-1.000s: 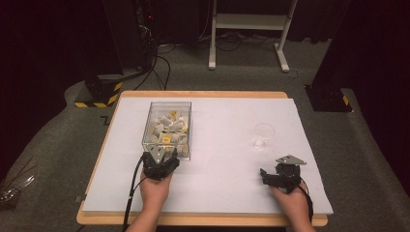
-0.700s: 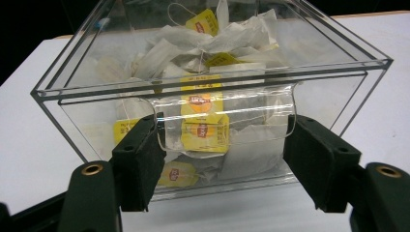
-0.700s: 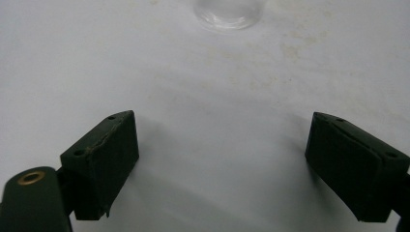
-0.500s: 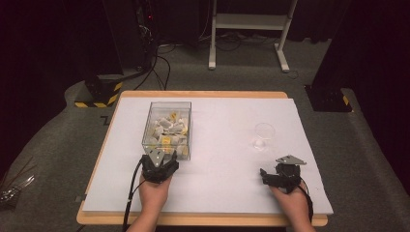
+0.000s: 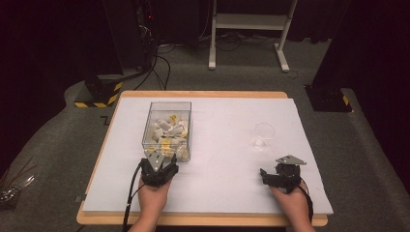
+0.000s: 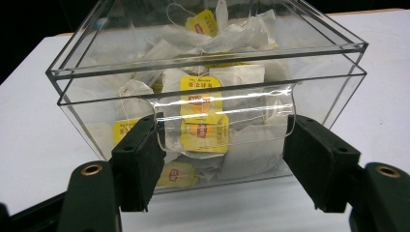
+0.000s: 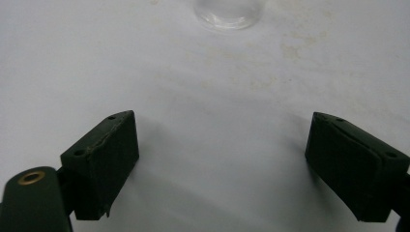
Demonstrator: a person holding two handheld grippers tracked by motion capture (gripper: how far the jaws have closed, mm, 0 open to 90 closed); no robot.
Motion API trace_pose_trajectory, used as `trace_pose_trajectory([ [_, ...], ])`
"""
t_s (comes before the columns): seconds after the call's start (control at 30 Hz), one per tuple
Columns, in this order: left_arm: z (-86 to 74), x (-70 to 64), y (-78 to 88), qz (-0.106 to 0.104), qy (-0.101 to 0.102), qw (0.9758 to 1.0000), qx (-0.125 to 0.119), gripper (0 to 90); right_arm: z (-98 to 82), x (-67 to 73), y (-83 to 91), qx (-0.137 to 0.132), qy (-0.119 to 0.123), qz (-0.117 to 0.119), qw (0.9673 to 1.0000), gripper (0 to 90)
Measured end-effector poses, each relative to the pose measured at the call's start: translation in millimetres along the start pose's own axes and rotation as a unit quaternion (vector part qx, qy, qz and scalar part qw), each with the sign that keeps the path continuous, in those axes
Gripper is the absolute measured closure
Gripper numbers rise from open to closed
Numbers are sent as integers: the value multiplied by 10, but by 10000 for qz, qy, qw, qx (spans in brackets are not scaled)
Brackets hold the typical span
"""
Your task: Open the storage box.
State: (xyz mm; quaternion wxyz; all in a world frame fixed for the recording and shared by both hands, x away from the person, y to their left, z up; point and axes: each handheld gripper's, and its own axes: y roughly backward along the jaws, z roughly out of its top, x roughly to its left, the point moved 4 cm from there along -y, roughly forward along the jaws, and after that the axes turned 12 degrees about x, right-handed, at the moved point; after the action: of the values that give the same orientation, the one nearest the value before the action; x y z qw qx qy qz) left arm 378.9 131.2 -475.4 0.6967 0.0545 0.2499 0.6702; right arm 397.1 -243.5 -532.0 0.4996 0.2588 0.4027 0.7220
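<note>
From the high view, a person is standing at the near edge of the tabletop (image 5: 227,111), which is covered in white. The left gripper (image 5: 158,169) is sitting just in front of a clear box (image 5: 168,126) that is resting left of the tabletop's middle, its near wall facing the gripper. The box is holding a heap of tea bags (image 5: 169,131), white with yellow tags. The right gripper (image 5: 279,177) is resting near the near right corner, with a small clear glass (image 5: 263,136) standing a little beyond it, toward the far edge. The box and the glass are sitting well apart.

In the left gripper view, the left gripper (image 6: 223,154) is pointing straight at the near wall of the clear box (image 6: 87,79). Its jaws are standing wide apart, one on each side of a curved clear tab on that wall, and I cannot tell whether the pads are touching it. A clear lid is lying on top, and the tea bags (image 6: 200,108) are showing through the wall, piled to the rim.

In the right gripper view, the right gripper (image 7: 220,159) is hovering low over bare white tabletop (image 7: 72,63), its jaws spread wide with nothing between them. The base of the glass (image 7: 228,12) is peeking in at the top, well beyond the jaws.
</note>
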Motion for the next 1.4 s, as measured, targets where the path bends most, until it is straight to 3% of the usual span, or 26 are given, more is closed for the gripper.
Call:
trace_pose_trajectory([
  [1.4,-184,-4,356,-51,-26,10000,-69,323,-2,0,2,3,17,-14,10000,117],
])
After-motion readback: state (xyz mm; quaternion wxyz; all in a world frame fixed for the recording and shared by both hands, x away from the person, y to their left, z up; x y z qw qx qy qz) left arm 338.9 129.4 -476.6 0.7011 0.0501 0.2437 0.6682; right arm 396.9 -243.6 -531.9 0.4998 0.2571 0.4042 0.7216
